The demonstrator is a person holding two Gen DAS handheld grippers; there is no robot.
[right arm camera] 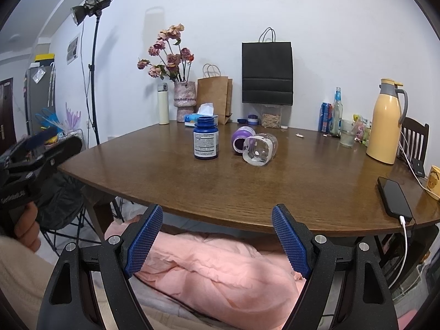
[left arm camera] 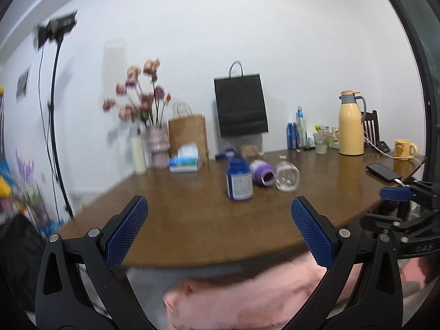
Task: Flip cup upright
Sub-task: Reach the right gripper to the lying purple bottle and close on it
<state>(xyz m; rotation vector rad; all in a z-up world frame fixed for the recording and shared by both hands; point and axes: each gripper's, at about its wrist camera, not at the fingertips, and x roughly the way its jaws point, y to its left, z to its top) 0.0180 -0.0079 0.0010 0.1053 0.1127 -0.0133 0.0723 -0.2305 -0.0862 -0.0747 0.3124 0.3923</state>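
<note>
A clear glass cup (right arm camera: 260, 149) (left arm camera: 287, 176) lies on its side on the brown table, mouth toward me. A purple cup (right arm camera: 241, 139) (left arm camera: 262, 172) lies tipped beside it, touching its left side. A blue bottle (right arm camera: 206, 142) (left arm camera: 239, 179) stands upright to their left. My left gripper (left arm camera: 220, 220) is open and empty at the table's near edge. My right gripper (right arm camera: 217, 231) is open and empty too, below and short of the near edge. The right gripper (left arm camera: 398, 194) also shows at the right of the left wrist view, and the left gripper (right arm camera: 41, 148) at the left of the right wrist view.
Along the back of the table (right arm camera: 275, 192) stand a flower vase (right arm camera: 184, 100), paper bags (right arm camera: 216, 95), a tissue box (right arm camera: 200, 119), a yellow thermos jug (right arm camera: 386, 125), bottles and a glass. A phone (right arm camera: 393, 196) on a cable lies at the right edge. Pink cloth (right arm camera: 220, 269) lies under my grippers.
</note>
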